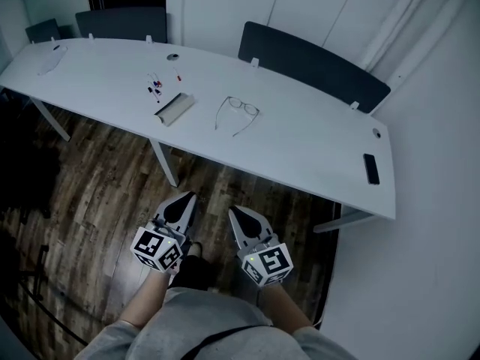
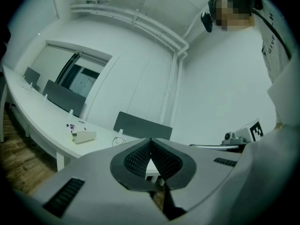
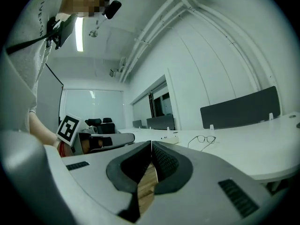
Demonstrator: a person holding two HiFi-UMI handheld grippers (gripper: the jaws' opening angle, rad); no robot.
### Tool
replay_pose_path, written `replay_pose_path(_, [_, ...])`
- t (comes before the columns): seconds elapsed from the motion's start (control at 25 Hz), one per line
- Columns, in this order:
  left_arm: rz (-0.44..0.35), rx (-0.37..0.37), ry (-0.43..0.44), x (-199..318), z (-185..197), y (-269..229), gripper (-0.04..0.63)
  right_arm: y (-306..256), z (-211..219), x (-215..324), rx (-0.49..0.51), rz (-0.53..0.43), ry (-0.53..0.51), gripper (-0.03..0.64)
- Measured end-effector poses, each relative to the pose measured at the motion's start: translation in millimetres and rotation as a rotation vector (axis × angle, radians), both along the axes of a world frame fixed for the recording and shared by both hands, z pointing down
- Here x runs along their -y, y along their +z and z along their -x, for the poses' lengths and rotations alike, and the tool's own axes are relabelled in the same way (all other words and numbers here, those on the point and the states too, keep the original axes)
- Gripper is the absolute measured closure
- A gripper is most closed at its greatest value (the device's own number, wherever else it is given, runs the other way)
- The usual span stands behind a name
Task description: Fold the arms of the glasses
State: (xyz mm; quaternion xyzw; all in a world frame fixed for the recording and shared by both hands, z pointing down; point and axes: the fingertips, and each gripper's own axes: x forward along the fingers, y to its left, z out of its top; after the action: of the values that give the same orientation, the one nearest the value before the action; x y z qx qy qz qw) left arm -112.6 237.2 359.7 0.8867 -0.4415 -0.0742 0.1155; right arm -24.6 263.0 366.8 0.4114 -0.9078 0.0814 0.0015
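Note:
A pair of thin-framed glasses lies on the long white table with both arms spread open toward the near edge; it also shows in the left gripper view and the right gripper view. My left gripper and right gripper hang side by side over the wooden floor, well short of the table's near edge, both pointing at the table. Each is shut with nothing between its jaws.
A small beige box and several tiny coloured bits lie left of the glasses. A black phone rests near the table's right end. Dark divider panels stand along the far edge. The table leg stands ahead of my left gripper.

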Motion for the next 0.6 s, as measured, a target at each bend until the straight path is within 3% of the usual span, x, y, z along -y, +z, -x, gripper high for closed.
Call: replay_pose_path(0.6, [0.017, -0.005, 0.138, 122.9, 12.9, 3.9, 0.581, 3.9, 15.7, 110.3, -0.017, 0.014, 0.135, 0.598])
